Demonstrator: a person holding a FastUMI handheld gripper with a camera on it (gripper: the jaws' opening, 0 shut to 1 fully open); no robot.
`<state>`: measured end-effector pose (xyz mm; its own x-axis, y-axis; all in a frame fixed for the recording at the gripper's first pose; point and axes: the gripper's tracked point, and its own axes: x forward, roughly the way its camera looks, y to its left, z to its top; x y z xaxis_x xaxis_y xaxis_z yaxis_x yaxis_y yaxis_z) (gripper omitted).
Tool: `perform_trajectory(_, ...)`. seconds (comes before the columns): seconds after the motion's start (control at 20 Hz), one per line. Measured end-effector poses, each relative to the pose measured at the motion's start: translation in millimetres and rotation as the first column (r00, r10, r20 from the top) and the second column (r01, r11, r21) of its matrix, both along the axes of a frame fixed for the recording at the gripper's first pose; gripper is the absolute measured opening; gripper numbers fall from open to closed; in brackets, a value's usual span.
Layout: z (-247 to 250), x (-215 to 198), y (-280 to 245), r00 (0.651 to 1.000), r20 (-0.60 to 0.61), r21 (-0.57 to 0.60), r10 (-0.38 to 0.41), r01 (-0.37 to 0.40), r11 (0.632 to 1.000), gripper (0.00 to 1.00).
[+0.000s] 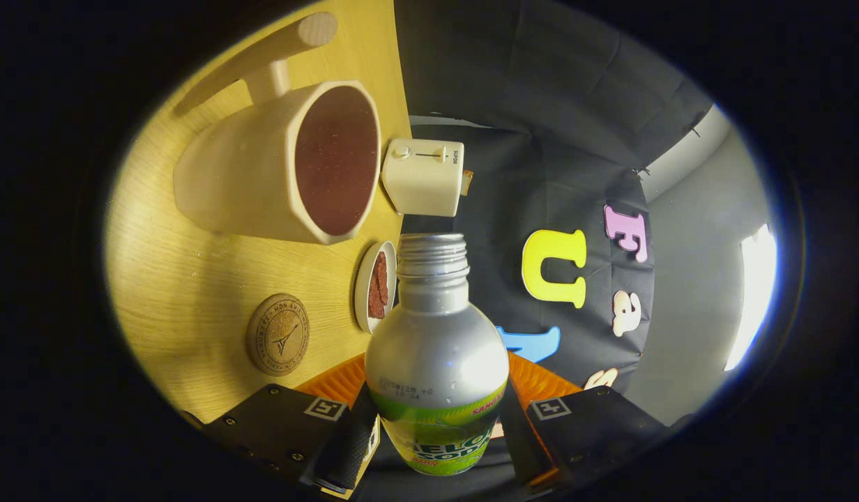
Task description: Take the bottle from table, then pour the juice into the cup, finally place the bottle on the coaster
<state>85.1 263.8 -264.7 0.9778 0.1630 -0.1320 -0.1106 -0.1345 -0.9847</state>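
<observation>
Tool (435, 436) nearest the camera, fingers closed on the lower body of the bottle (436, 362), one on each side of the label; grip looks firm, both pressing. Bottle sits between the fingers with its long axis running straight forward along them, uncapped threaded neck pointing away from the camera. The whole view is rolled: the surface (192, 293) stands on edge on one side, so bottle and tool appear tipped well over relative to it. Bottle mouth lies just short of the cup (283, 167), below its rim and not over the opening. Cup's mouth faces toward the bottle side; inside looks dark reddish-brown, cannot tell whether that is liquid or lining. Coaster (277, 335) lies bare on the surface, near the fingers, apart from the cup. Beyond the bottle mouth: a small dish (374, 286) holding something brown, and a toaster (424, 176) at the surface's far edge. Judgement: pick-up is done; the pour is either in hand or about to begin, no stream seen. Setting the bottle on the coaster is not yet done.
</observation>
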Motion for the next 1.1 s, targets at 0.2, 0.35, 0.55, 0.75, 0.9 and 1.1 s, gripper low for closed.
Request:
perform_trajectory(0.2,4,0,0,1.000,0.009,-0.018,0.007,-0.007,1.000,0.81)
perform_trajectory(0.35,6,-1,2,1.000,0.016,-0.040,0.018,-0.017,0.999,0.81)
perform_trajectory(0.55,9,-1,4,0.999,0.032,-0.070,0.031,-0.029,0.997,0.81)
perform_trajectory(0.75,8,0,4,0.999,0.025,-0.073,0.030,-0.028,0.997,0.80)
perform_trajectory(0.9,10,0,3,0.999,0.030,-0.079,0.030,-0.027,0.996,0.81)
perform_trajectory(1.1,13,2,0,0.999,0.040,-0.091,0.028,-0.024,0.996,0.81)
